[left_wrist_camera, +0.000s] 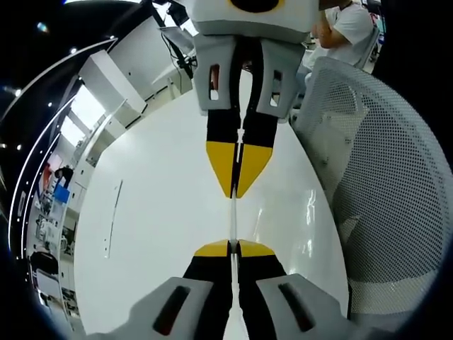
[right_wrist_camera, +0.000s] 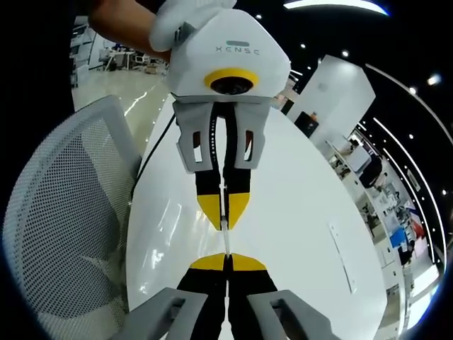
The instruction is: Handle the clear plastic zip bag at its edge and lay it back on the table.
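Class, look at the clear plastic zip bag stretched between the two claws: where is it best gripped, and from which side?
Grip it at its thin end edges, one claw from each end. The zip bag hangs edge-on as a narrow taut strip above the white table, so flat jaws pinch it. The left claw and right claw are each shut on an opposite edge.

Both grippers (left_wrist_camera: 234,248) (right_wrist_camera: 226,262), jaws closed, facing.
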